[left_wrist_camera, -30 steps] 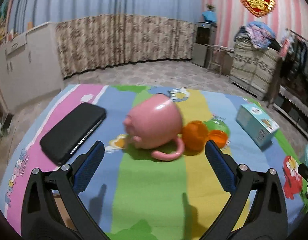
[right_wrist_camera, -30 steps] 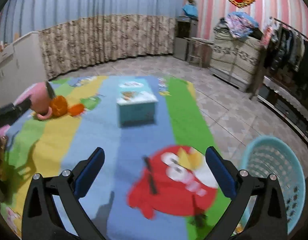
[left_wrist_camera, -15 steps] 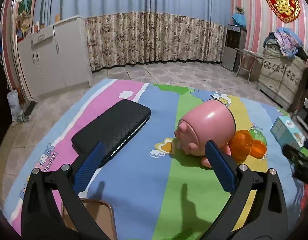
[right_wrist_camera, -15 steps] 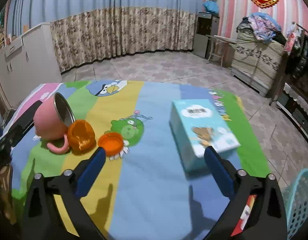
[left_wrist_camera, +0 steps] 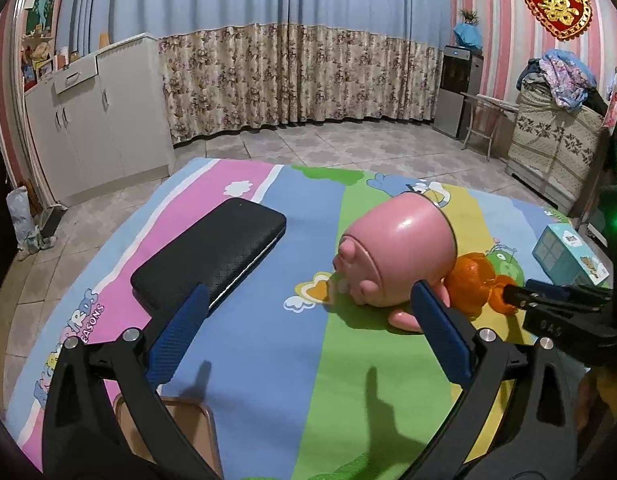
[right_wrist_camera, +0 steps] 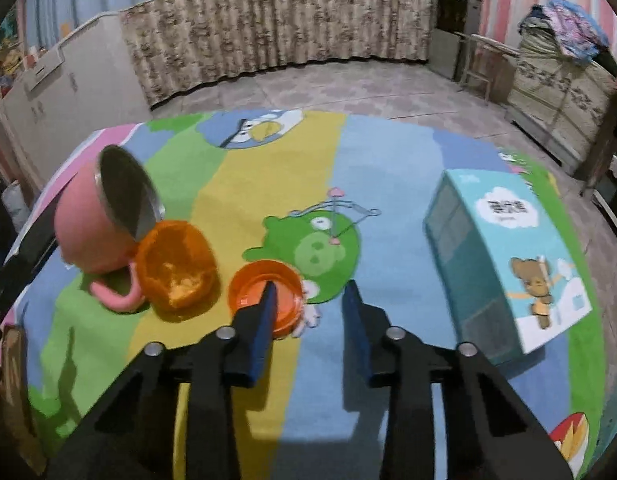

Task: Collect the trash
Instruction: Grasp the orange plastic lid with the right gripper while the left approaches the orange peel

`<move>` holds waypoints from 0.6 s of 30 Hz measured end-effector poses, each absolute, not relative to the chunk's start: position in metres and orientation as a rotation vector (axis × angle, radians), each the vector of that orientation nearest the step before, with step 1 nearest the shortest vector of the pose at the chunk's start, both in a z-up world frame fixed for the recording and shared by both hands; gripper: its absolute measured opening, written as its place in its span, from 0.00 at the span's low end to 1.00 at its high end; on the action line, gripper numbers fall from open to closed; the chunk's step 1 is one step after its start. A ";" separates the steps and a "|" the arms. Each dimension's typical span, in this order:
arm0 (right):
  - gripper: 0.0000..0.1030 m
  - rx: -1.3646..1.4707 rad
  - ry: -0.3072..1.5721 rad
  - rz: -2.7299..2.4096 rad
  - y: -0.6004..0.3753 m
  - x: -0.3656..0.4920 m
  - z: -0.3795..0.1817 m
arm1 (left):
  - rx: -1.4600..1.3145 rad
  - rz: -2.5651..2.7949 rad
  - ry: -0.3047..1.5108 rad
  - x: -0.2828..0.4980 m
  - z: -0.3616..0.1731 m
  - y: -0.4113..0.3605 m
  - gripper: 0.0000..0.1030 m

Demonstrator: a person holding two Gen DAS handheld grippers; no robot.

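Two orange plastic pieces lie on the colourful mat: a larger crumpled cup against a tipped pink pig mug, and a small shallow lid. My right gripper is partly closed, with its left finger over the small lid and its right finger beside it. In the left wrist view the pink mug lies ahead, the orange cup behind it, and the right gripper's tip reaches in by the orange pieces. My left gripper is open and empty above the mat.
A black case lies left of the mug. A teal tissue box stands on the right of the mat. A brown-rimmed object sits at the near edge. White cabinets and curtains stand beyond.
My right gripper has swung left and down to the small orange lid and its fingers have narrowed. My left gripper has pulled back a little; the mug and black case sit farther off.
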State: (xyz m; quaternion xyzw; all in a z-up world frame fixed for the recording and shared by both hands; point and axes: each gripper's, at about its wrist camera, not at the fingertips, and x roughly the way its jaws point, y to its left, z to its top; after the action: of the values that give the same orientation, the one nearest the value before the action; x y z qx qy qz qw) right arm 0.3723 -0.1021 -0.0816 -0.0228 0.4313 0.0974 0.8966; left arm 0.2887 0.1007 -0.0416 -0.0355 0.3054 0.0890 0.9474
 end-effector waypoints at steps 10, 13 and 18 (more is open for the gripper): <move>0.07 0.000 0.839 0.224 -0.129 0.346 -0.069 | -0.057 0.079 0.622 0.287 -0.045 0.077 0.95; 0.07 0.009 0.802 0.204 -0.154 0.319 -0.056 | -0.063 0.019 0.640 0.289 -0.046 0.064 0.94; 0.07 0.015 0.786 0.146 -0.194 0.290 -0.053 | -0.074 -0.072 0.670 0.291 -0.041 0.034 0.93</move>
State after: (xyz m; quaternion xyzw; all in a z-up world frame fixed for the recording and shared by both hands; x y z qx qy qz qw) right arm 0.2901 -0.1942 -0.0530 0.0075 0.3826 0.0712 0.9211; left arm 0.2910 0.0336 -0.0413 -0.0362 0.3285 -0.0351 0.9431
